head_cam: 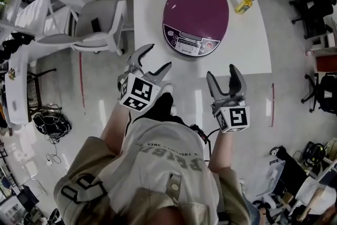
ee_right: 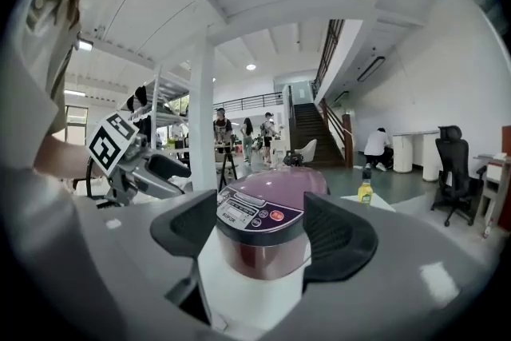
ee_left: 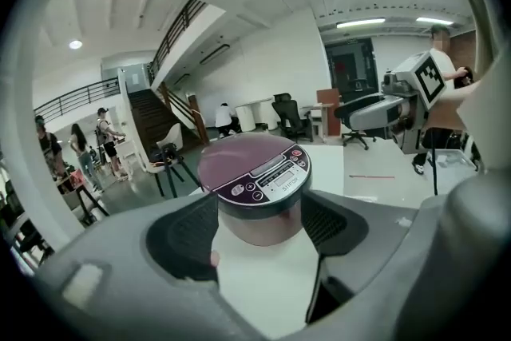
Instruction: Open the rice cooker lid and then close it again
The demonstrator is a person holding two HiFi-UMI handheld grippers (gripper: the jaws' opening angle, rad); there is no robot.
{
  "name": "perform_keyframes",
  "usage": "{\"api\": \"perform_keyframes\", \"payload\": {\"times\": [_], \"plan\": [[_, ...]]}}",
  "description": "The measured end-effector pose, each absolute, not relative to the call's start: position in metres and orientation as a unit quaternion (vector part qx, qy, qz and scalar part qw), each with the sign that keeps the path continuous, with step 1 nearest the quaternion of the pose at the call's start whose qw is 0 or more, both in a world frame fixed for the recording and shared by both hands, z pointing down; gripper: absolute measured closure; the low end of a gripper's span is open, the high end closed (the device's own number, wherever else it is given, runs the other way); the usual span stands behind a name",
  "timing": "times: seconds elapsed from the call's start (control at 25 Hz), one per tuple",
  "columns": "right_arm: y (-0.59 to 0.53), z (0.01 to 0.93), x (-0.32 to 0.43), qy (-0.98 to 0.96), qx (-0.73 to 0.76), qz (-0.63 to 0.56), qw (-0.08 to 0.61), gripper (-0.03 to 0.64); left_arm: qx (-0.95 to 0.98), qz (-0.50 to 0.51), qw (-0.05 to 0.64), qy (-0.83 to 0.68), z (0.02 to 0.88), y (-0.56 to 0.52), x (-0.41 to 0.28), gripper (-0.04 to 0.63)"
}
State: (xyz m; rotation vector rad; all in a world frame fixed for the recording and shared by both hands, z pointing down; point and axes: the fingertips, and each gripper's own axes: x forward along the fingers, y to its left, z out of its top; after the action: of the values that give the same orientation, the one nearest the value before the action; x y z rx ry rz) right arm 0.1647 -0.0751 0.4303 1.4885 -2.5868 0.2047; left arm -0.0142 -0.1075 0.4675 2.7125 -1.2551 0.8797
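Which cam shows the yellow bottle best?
Head view: the yellow bottle shows whole on the white table, right of the rice cooker. Right gripper view has it tiny, past the cooker. Left gripper view misses it.

Beige short-sleeved shirt (head_cam: 158, 166) with dark lettering, and a black cable (head_cam: 202, 134) at its 2 o'clock. The left tool (head_cam: 158, 56) and right tool (head_cam: 221, 72) are grey, each bearing a black-and-white marker cube (head_cam: 138, 93).

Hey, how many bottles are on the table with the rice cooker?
1. The yellow bottle stands near the white table's far edge, right of the rice cooker and apart from it. No other bottle shows.
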Motion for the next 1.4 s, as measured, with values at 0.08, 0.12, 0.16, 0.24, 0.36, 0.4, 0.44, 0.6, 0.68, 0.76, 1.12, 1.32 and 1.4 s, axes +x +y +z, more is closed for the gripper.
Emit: {"api": "perform_keyframes", "payload": {"times": [0.08,0.12,0.16,0.24,0.36,0.4,0.44,0.6,0.68,0.76,1.12,1.32,1.4], "plan": [[-0.086,0.434,0.155,-0.869,0.48,0.059,0.1,0.296,0.877,0.294,0.008,-0.379,0.471,-0.116,-0.009,0.261],[-0.091,0.436,0.15,-0.873,0.472,0.055,0.112,0.291,0.881,0.299,0.005,-0.366,0.472,-0.12,-0.006,0.255],[-0.095,0.438,0.144,-0.876,0.462,0.052,0.124,0.288,0.884,0.306,0.0,-0.353,0.474,-0.124,-0.003,0.253],[-0.104,0.443,0.132,-0.885,0.438,0.044,0.153,0.285,0.891,0.32,-0.014,-0.323,0.478,-0.13,0.005,0.25],[-0.113,0.452,0.113,-0.898,0.388,0.032,0.203,0.281,0.898,0.347,-0.044,-0.268,0.483,-0.137,0.019,0.241],[-0.116,0.456,0.107,-0.901,0.372,0.026,0.22,0.279,0.899,0.357,-0.057,-0.247,0.486,-0.138,0.023,0.239],[-0.117,0.459,0.102,-0.903,0.357,0.018,0.237,0.278,0.899,0.368,-0.071,-0.227,0.488,-0.139,0.027,0.239],[-0.12,0.475,0.086,-0.901,0.302,-0.013,0.312,0.268,0.893,0.402,-0.122,-0.164,0.495,-0.139,0.038,0.235],[-0.121,0.485,0.083,-0.894,0.284,-0.016,0.346,0.265,0.886,0.418,-0.144,-0.14,0.499,-0.138,0.042,0.235],[-0.123,0.494,0.08,-0.887,0.269,-0.024,0.374,0.262,0.878,0.434,-0.163,-0.119,0.504,-0.138,0.047,0.235],[-0.126,0.519,0.074,-0.861,0.199,-0.066,0.464,0.252,0.847,0.484,-0.202,-0.087,0.521,-0.142,0.062,0.198],[-0.126,0.528,0.071,-0.853,0.169,-0.081,0.487,0.252,0.819,0.523,-0.217,-0.096,0.532,-0.149,0.061,0.186],[-0.125,0.53,0.073,-0.851,0.161,-0.084,0.493,0.252,0.81,0.535,-0.219,-0.099,0.534,-0.149,0.063,0.181]]}}
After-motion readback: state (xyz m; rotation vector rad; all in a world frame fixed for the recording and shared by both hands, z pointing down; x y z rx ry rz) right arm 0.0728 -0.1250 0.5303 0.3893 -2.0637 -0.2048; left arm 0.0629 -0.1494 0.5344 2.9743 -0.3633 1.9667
